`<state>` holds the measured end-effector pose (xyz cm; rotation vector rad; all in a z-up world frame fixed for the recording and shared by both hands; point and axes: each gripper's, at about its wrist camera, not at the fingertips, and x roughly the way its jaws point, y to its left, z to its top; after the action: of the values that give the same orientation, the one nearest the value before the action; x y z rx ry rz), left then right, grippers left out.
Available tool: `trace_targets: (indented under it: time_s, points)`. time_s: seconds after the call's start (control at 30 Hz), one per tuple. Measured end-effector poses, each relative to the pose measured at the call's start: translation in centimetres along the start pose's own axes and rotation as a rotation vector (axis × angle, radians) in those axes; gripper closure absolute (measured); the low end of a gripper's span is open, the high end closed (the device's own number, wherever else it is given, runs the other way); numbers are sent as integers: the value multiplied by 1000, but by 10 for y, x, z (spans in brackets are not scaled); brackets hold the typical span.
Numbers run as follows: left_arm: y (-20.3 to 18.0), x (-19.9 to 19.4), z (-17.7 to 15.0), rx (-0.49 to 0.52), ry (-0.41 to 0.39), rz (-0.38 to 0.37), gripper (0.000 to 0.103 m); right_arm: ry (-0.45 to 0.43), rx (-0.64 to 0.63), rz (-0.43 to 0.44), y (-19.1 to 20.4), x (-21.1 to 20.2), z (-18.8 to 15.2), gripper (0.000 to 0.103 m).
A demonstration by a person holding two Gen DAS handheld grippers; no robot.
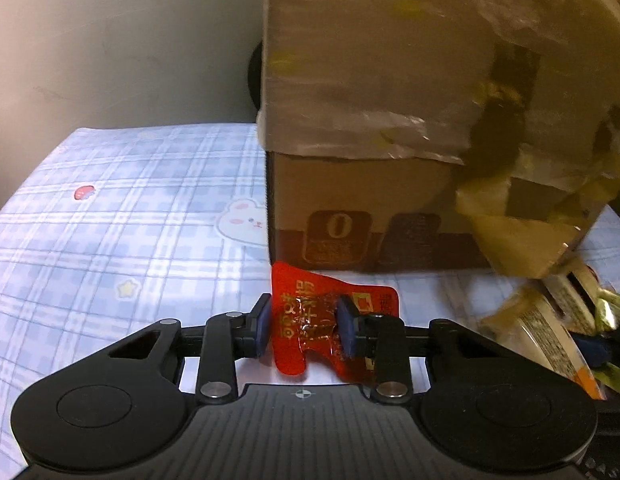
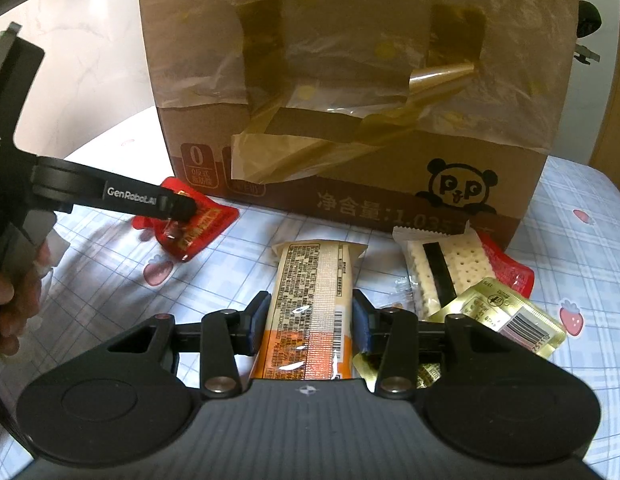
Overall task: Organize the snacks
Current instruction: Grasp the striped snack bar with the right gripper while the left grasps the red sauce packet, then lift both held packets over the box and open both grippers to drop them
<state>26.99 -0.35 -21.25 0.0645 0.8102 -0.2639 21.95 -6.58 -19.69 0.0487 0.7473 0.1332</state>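
A cardboard box (image 2: 350, 92) is standing on the tablecloth (image 2: 582, 248), and everything else is lying in front of it. A sachet (image 2: 198, 222) is lying before the box's left end, sitting between the left gripper's (image 1: 304, 326) fingers. A long bar packet (image 2: 310, 312) is lying before the box's middle, sitting between the right gripper's (image 2: 308, 326) fingers. A cracker packet (image 2: 442, 268) is lying before the box's right part, touching its base, with a foil packet (image 2: 510, 316) overlapping it on the side away from the box.

- A home setting: blue plaid tablecloth (image 1: 110, 208) printed with cartoon bunnies and strawberries.
- Taped brown cardboard snack carton (image 2: 350, 80) against a plain pale wall (image 1: 110, 40).
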Motion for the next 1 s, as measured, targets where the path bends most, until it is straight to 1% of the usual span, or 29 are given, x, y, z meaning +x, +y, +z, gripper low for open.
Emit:
trace_targets:
  time_s: [0.13,0.23,0.33,0.43,0.53,0.63,0.7,1.0]
  points:
    - [1,-11,-11,-4,0,-26,69,1,2,-3,1,0,1,58]
    - [2,-23,-20,-10,6,-33,71,2,1,-2,1,1,1,58]
    - [5,-37,-31,-26,2,-33,71,10,-7,-2,2,1,2,58]
    - [11,-49,-39,-81,10,-40,71,12,-3,-5,3,1,2,59]
    - [15,-66,-43,-131,3,-43,71,14,-31,-5,7,-3,-1,61]
    - [13,-85,-42,-155,-15,-48,71,23,0,4,5,-6,-1,62]
    - [14,-92,-42,-157,-28,-50,71,23,18,0,2,-8,0,62]
    - [7,-113,-32,-153,-82,-71,71,-31,54,14,-5,-33,10,63]
